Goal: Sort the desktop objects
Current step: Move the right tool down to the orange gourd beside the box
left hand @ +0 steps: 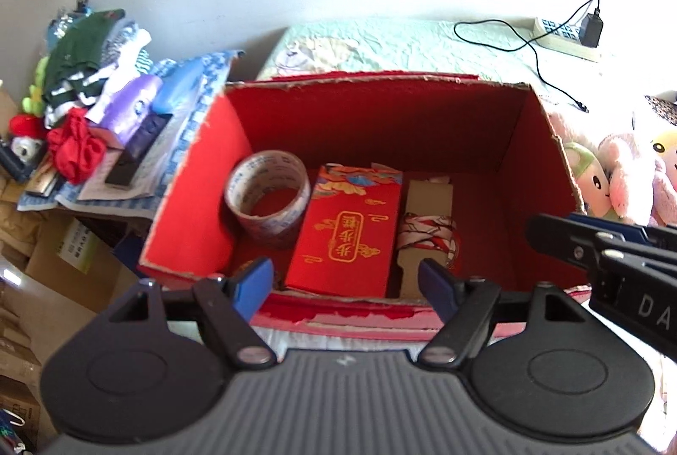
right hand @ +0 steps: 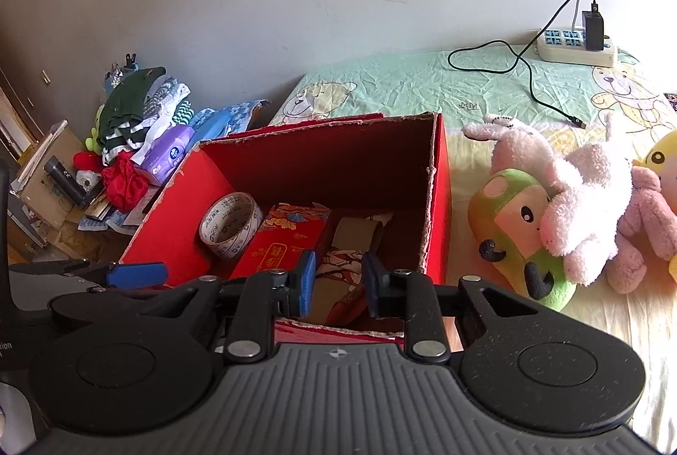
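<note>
An open red cardboard box (left hand: 381,125) stands on the bed. Inside lie a roll of printed tape (left hand: 275,228), a red packet with gold lettering (left hand: 351,239) and a brown card wound with red-white ribbon (left hand: 427,231). My left gripper (left hand: 345,286) hovers open over the box's near rim, nothing between its blue pads. My right gripper (right hand: 338,279) is open with a narrower gap, empty, just above the near rim in front of the ribbon card (right hand: 355,233). The tape (right hand: 230,250) and packet (right hand: 283,239) also show there. Each gripper appears in the other's view: the right gripper (left hand: 592,243), the left gripper (right hand: 135,273).
Plush toys lie right of the box: a white-pink bunny (right hand: 562,201) on a green mushroom toy (right hand: 507,226). A power strip (right hand: 575,47) and black cable (right hand: 529,74) sit at the back of the bedsheet. Left of the box are piled clothes (right hand: 135,108) and a purple tissue pack (right hand: 169,154).
</note>
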`<state>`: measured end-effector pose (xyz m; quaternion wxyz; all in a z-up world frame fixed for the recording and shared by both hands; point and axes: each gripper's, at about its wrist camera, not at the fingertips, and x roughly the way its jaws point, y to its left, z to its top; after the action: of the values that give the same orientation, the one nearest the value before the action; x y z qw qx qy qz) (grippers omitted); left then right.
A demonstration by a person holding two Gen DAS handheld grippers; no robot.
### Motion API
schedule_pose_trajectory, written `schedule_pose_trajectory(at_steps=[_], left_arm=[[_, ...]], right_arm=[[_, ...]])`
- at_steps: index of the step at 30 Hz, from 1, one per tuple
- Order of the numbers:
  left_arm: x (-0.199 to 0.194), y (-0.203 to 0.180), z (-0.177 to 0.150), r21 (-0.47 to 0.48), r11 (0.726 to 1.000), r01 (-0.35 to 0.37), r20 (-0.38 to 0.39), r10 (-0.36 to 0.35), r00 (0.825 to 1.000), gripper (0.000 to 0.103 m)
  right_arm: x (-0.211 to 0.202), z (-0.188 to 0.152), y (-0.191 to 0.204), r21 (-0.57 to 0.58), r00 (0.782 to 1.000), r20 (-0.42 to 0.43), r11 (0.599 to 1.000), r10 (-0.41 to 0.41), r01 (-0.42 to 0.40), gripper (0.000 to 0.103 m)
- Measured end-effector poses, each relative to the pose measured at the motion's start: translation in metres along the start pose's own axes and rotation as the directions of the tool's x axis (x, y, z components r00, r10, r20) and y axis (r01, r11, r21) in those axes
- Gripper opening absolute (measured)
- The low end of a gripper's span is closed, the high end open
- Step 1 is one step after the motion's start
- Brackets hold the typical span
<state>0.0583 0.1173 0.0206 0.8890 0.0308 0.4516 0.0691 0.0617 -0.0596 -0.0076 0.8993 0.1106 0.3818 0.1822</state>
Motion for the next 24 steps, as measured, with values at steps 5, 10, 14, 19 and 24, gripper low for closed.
schedule_pose_trajectory(at_steps=[5, 10, 14, 19, 24], left_arm=[[-0.012, -0.001, -0.007, -0.014, 1.000, -0.011, 0.012, 0.011, 1.000, 0.082], [-0.016, -0.003, -0.017, -0.027, 0.999, -0.027, -0.008, 0.026, 1.000, 0.086], [-0.014, -0.004, -0.029, -0.037, 0.998, -0.041, -0.044, 0.039, 0.998, 0.086], [-0.008, -0.003, -0.047, -0.043, 0.998, -0.054, -0.095, 0.050, 0.994, 0.086], [-0.003, 0.004, -0.062, -0.045, 0.998, -0.051, -0.130, 0.045, 0.990, 0.086]], right_arm=[[-0.012, -0.007, -0.001, -0.006, 1.000, 0.011, 1.000, 0.018, -0.018, 0.027], [-0.020, -0.014, -0.003, 0.002, 0.999, 0.016, 0.999, 0.037, -0.037, 0.030], [-0.020, -0.024, -0.002, 0.000, 0.999, -0.001, 0.999, 0.049, -0.049, 0.031], [-0.015, -0.039, -0.001, 0.006, 0.997, -0.040, 0.998, 0.065, -0.065, 0.031], [-0.007, -0.052, 0.004, 0.018, 0.994, -0.080, 0.997, 0.080, -0.079, 0.032]])
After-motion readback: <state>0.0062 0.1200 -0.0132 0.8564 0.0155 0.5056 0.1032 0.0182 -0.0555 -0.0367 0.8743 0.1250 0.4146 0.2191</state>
